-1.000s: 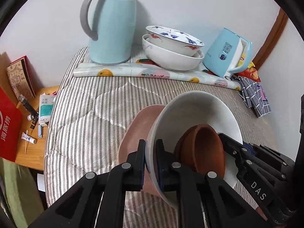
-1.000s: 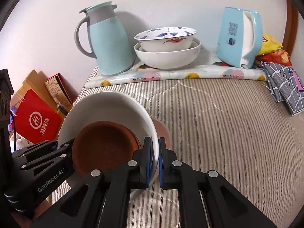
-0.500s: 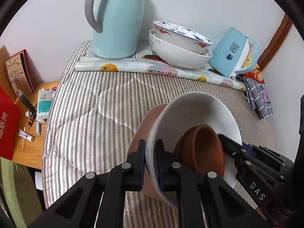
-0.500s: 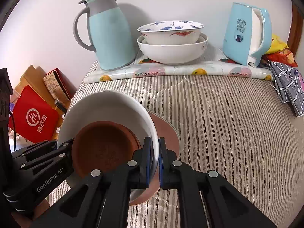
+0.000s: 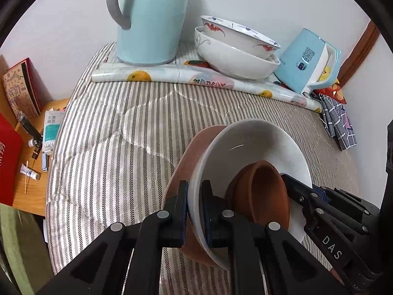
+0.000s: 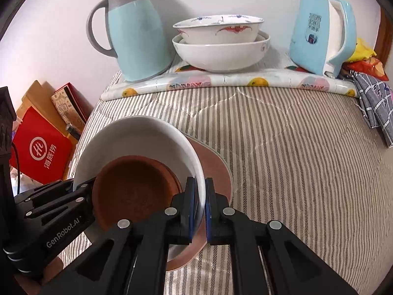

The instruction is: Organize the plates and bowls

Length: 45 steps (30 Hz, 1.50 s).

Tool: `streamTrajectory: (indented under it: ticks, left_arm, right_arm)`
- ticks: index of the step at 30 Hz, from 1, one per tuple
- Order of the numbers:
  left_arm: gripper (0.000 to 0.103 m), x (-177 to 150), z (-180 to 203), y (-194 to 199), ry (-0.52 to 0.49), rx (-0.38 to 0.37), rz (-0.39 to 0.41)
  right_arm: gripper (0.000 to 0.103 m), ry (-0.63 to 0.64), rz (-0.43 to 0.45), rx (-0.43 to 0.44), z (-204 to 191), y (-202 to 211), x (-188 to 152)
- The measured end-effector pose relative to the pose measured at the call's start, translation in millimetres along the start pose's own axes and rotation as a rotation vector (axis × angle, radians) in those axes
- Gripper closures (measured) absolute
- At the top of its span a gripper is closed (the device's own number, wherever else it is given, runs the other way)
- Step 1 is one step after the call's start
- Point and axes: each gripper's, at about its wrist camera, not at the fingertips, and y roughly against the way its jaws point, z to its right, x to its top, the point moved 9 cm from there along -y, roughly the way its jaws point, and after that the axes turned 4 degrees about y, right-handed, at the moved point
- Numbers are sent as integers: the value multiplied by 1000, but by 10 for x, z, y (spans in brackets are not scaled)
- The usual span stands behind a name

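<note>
A white bowl [image 5: 248, 145] [image 6: 137, 137] holds a small brown bowl [image 5: 262, 191] [image 6: 132, 194] and sits over a pink-brown plate [image 5: 189, 157] [image 6: 213, 162]. My left gripper [image 5: 195, 204] is shut on the white bowl's left rim. My right gripper [image 6: 200, 201] is shut on its right rim. The stack is held above the striped cloth. Two stacked painted white bowls [image 5: 233, 49] [image 6: 218, 44] stand at the back on a fruit-print mat.
A light blue thermos jug [image 5: 149, 19] [image 6: 135, 34] stands back left, a blue electric kettle [image 5: 309, 61] [image 6: 321, 32] back right. A checked cloth [image 6: 375, 103] lies at the right edge. A low side table [image 5: 32, 152] with small items and a red box [image 6: 41, 147] is to the left.
Both grippers have carried the bowl stack forward toward the back of the table; the jug, stacked bowls and kettle look nearer. The grips are unchanged.
</note>
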Motion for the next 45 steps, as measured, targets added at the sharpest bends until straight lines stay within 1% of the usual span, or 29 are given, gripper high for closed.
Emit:
streamTrajectory:
  ticks: [11, 15, 21, 27, 29, 31, 37, 39, 42, 43, 45]
  left_arm:
    - [91, -9, -34, -72, 7, -15, -8]
    - [90, -32, -36, -100, 3, -26, -29]
    - [89, -50, -27, -88, -7, -42, -37]
    - [87, -75, -21, -45, -5, -32, -47]
    - [86, -78, -18, -27, -4, -26, -50]
    - [81, -84, -21, -4, -2, -23, -53]
    - [79, -98, -25, 73, 11, -24, -53]
    - [73, -101, -20, 108, 12, -18, -48]
    - [72, -96, -18, 190, 6, -5, -35]
    - [68, -91, -11, 214, 5, -7, -30]
    - [62, -77, -5, 296, -2, 6, -4]
  right_arm:
    - [96, 23, -1, -17, -30, -39, 29]
    - [95, 32, -4, -24, -41, -50, 35]
    - [94, 44, -12, -20, -40, -45, 22]
    - [93, 42, -6, -23, -21, 11, 21]
    - [89, 33, 1, -17, -5, 54, 26]
    - [87, 31, 5, -18, 9, 85, 22]
    - [84, 39, 13, -20, 20, 180, -8]
    - [83, 37, 16, -18, 28, 216, -18]
    - [79, 33, 26, -17, 51, 300, -37]
    - [79, 33, 30, -15, 56, 329, -43]
    - [78, 32, 38, -15, 70, 389, -57]
